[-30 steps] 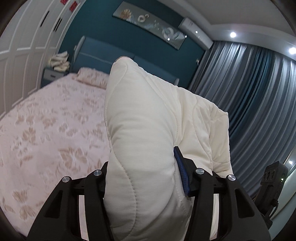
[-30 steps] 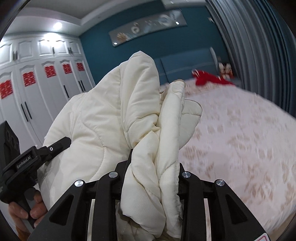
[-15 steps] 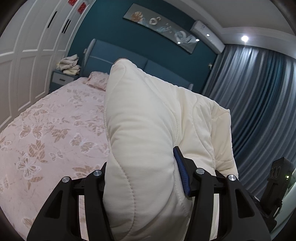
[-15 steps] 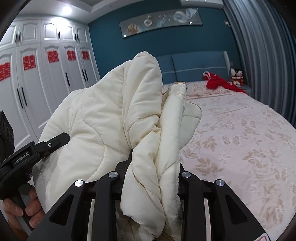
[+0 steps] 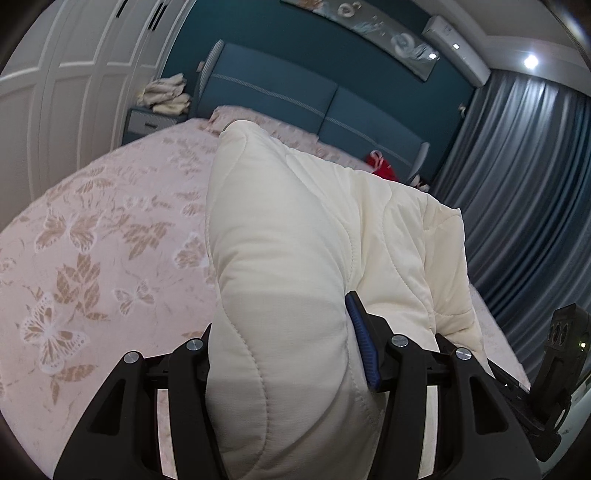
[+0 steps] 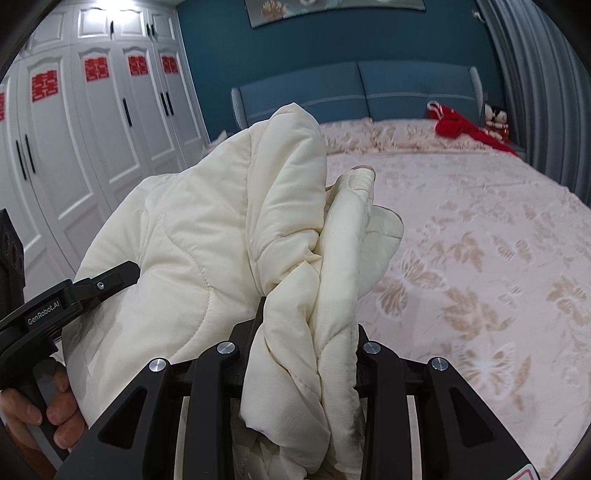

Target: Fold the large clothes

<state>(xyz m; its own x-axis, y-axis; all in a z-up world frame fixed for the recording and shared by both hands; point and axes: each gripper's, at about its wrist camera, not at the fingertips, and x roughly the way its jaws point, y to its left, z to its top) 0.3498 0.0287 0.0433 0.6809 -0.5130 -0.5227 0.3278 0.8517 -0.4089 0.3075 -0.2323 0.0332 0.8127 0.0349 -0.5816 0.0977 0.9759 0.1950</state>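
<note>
Even indoor light fills both views, coming from recessed ceiling spots: one glows at the upper right of the left wrist view (image 5: 530,61), another washes out the wardrobe tops (image 6: 107,7) in the right. Strong fisheye bending curves walls and curtains, and the corners go black. The bedspread (image 5: 92,240) looks slightly soft, perhaps motion blur.

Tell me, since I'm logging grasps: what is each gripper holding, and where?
Both are clamped on the cream quilted garment: the left gripper on a thick padded fold, the right gripper on a bunched edge. Which part of the garment cannot be told.
</note>
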